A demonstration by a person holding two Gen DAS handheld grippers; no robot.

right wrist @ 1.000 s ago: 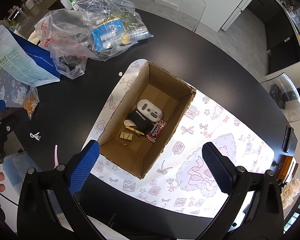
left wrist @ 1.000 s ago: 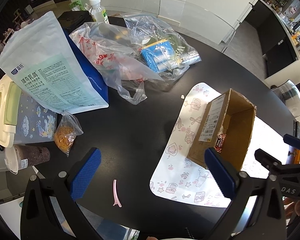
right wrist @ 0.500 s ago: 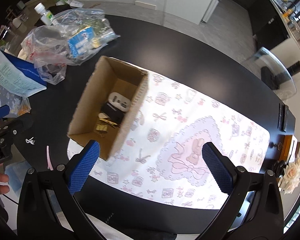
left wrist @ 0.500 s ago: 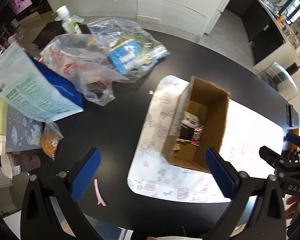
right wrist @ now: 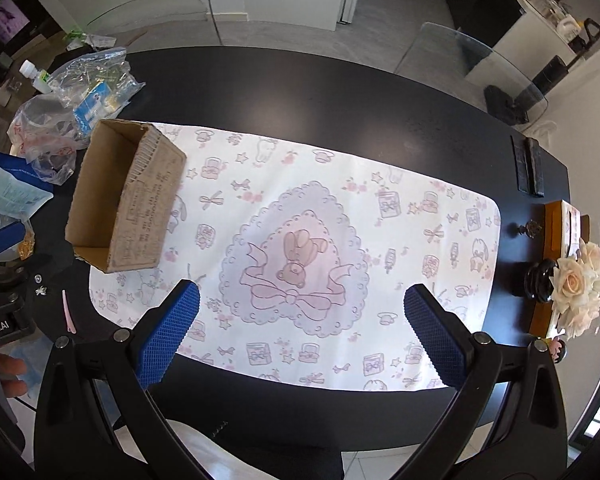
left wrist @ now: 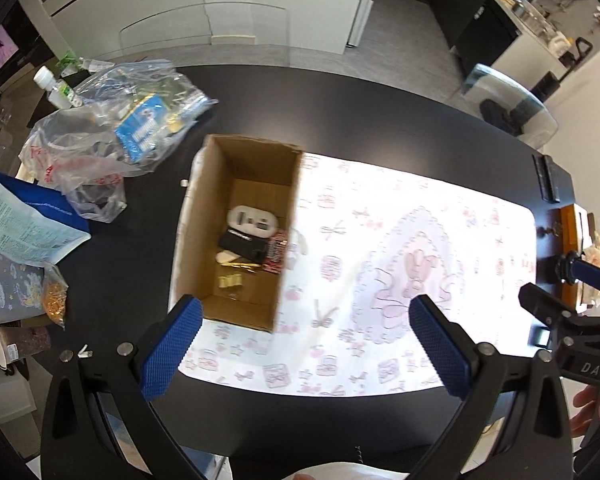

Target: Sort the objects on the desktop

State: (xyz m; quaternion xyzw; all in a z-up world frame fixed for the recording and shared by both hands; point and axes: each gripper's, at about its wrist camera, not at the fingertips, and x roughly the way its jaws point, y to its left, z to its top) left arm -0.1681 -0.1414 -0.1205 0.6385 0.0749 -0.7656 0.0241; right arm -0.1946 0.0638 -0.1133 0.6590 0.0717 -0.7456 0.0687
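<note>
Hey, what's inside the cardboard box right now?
The cardboard box holds a white device, a black item, a red packet and small gold clips. Anything beneath them is hidden.

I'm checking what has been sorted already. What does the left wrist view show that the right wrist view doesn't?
Only the left wrist view looks into the cardboard box: a white device, a black item and a red packet lie inside. Only the right wrist view shows the pink hair clip on the table and the roses. Both show the patterned mat, the plastic bags and open grippers.
</note>
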